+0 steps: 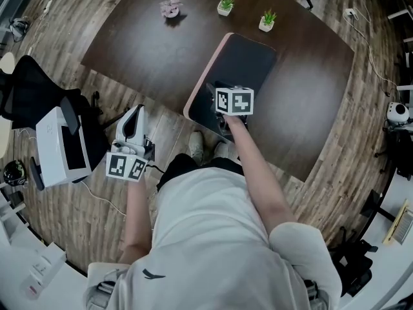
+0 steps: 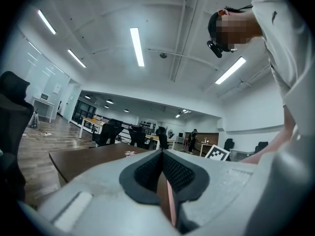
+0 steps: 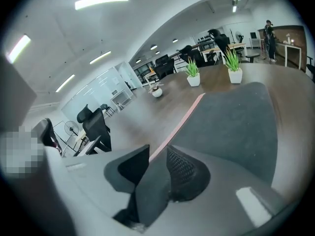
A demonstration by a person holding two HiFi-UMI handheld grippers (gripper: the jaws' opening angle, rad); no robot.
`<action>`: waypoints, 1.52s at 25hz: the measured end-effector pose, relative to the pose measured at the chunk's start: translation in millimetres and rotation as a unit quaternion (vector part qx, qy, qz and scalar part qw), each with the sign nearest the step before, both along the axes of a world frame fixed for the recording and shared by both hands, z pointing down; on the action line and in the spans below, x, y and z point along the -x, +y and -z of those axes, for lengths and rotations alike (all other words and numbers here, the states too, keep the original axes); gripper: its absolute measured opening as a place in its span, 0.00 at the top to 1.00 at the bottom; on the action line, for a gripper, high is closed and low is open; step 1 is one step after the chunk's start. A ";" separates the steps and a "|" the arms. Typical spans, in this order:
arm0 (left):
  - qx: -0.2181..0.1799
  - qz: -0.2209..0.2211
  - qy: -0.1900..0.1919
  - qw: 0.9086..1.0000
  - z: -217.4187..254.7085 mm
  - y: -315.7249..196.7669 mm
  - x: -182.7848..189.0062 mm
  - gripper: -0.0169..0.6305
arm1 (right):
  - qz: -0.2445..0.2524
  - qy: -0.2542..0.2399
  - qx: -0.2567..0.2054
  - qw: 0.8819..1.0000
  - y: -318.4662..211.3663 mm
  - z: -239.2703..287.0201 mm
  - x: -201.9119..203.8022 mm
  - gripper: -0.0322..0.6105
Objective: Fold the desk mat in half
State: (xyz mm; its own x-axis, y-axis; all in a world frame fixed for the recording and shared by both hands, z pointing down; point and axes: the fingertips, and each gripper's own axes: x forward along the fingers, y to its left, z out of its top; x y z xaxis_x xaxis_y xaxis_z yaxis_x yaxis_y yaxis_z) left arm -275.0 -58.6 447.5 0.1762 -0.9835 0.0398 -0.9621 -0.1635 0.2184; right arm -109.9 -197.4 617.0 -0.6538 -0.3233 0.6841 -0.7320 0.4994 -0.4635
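Observation:
The desk mat (image 1: 245, 60) lies on the dark table (image 1: 148, 50), black face up, with a pink rim along its left side; it shows in the right gripper view too, as the desk mat (image 3: 231, 122). My right gripper (image 1: 217, 90) sits at the mat's near edge. In its own view the right gripper (image 3: 155, 163) has its jaws standing apart, with a flap of the mat between them and the pads not pressing on it. My left gripper (image 1: 137, 112) hangs off the table's left side above the floor. The left gripper (image 2: 161, 154) points level, tips together, holding nothing.
At the table's far end stand a pink plant (image 1: 171, 8) and two green potted plants (image 1: 225, 5) (image 1: 267, 20). A black chair (image 1: 39, 95) and a white box (image 1: 61, 146) are on the floor to the left. The table's near edge is just ahead of my feet (image 1: 197, 148).

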 end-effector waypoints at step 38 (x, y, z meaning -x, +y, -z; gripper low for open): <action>-0.026 -0.087 0.002 0.996 9.6 -19.0 -64.0 0.97 | -0.116 -0.052 -0.414 0.901 95.8 184.9 -206.5 0.95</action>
State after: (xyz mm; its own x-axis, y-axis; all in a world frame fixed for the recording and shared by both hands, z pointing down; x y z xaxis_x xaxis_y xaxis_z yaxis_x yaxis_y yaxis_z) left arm -211.0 -77.6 437.9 0.3447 -0.9386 -0.0123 -0.9172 -0.3395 0.2085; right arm 96.7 -101.6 432.1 -0.5500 -0.8309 0.0845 -0.8350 0.5451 -0.0750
